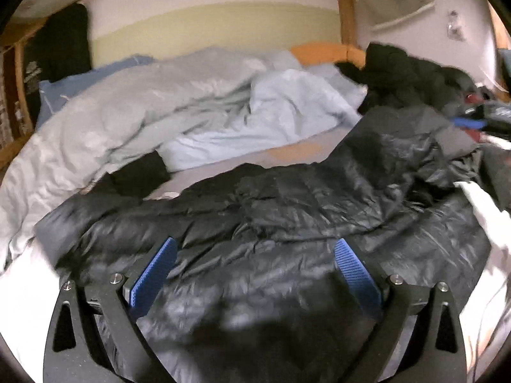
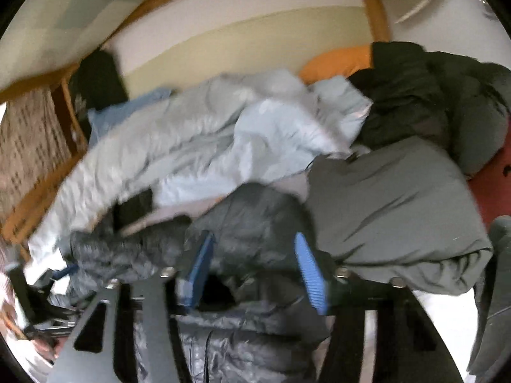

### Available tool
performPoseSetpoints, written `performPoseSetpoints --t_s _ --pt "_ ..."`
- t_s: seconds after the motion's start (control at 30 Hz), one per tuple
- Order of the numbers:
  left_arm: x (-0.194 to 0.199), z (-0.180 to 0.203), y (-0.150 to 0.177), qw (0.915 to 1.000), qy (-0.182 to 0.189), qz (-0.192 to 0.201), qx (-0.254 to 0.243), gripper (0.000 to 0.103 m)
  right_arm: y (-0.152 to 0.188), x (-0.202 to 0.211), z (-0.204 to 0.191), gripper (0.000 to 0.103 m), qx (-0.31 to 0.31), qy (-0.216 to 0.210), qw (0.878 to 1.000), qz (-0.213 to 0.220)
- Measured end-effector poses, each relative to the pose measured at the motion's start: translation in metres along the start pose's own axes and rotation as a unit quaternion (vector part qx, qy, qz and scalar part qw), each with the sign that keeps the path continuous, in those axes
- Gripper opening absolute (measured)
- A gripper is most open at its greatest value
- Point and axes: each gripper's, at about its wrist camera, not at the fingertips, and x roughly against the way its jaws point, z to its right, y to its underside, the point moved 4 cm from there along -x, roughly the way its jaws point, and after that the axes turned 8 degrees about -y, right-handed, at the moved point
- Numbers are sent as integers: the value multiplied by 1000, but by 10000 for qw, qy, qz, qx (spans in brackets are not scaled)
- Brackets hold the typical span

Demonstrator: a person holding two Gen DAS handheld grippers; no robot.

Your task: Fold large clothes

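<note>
Your left gripper (image 1: 255, 274) is spread wide, blue pads (image 1: 153, 279) well apart, nothing between them; it hangs over the near part of the black puffer jacket (image 1: 287, 217). The jacket lies spread across the near half of the bed (image 1: 220, 166), shiny quilted side up, its far right end running up toward the pile of dark clothes (image 1: 405, 73) at the far right by the orange wooden bed rail (image 1: 325, 52).

Your right gripper (image 2: 254, 271) is partly open. The jacket's quilted fabric (image 2: 255, 217) bunches in the gap between the fingers (image 2: 308, 274), but the view is blurred and I can't tell whether the pads press on it. From the left wrist view that gripper shows only as a blurred blue tip (image 1: 469, 123) at the far right edge of the jacket.

Just right of the jacket in the right wrist view lies a grey-green garment (image 2: 392, 210), with a dark one (image 2: 402, 95) heaped beyond it. A crumpled pale blue duvet (image 1: 179, 108) covers the far left of the bed, touching the jacket's far left edge. Both views are motion-blurred.
</note>
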Motion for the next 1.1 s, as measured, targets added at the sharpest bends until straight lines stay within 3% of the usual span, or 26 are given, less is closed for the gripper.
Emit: performPoseSetpoints --t_s 0.07,0.13,0.2,0.23,0.27,0.3,0.37,0.47,0.5,0.57,0.6,0.7,0.77,0.83,0.87,0.9,1.0,1.1 --pt "-33 4 -15 9990 -11 -425 147 99 -6 8 15 49 -103 40 9999 124" --pt "-78 10 -22 9923 338 -1151 296 99 -8 12 28 47 -138 169 9997 136" --pt "-123 10 -17 9745 567 -2047 721 82 -10 15 39 47 -193 257 9994 125" --pt "-138 7 -14 9648 644 -2318 1065 71 -10 17 44 47 -264 247 9993 134" --pt "-146 7 -12 9584 734 -2436 1294 68 -11 19 49 47 -345 189 9992 121" --pt "-150 5 -11 9551 780 -2439 1491 62 -10 17 49 47 -366 136 9992 108" --pt "-146 -2 -14 9587 616 -2255 1620 10 -9 19 49 47 -344 0 9994 91" --pt "-120 -10 -19 9553 927 -2058 1910 9 0 10 40 47 -321 -306 9990 -77" --pt "-108 -13 -23 9574 1012 -1944 1880 9 11 -4 35 47 -401 -414 9978 -333" --pt "-76 -17 -34 9778 530 -1427 1441 7 30 -26 28 45 -492 -301 9960 -682" --pt "-61 -23 -39 9849 219 -1148 1276 7 35 -29 25 39 -474 -189 9967 -638" --pt "-28 -52 -45 9887 -220 -704 1307 7 35 -21 8 38 -234 -8 9997 -102" --pt "-12 -71 -43 9889 -699 -483 1218 7 37 -27 -11 38 185 -283 9990 -301" --pt "-5 -89 -40 9871 -976 -441 1186 7 48 -41 -24 38 313 -643 9946 -745" --pt "-7 -99 -37 9859 -1065 -474 1197 7 59 -56 -30 38 309 -896 9886 -1168" --pt "-7 -106 -33 9848 -1140 -497 1210 7 69 -68 -32 38 334 -884 9846 -1472" --pt "-13 -119 -16 9835 -1170 -573 1251 7 90 -96 -27 38 356 -470 9812 -1835" --pt "-21 -121 7 9835 -1244 -724 1097 7 93 -109 -24 37 333 -306 9799 -1945"
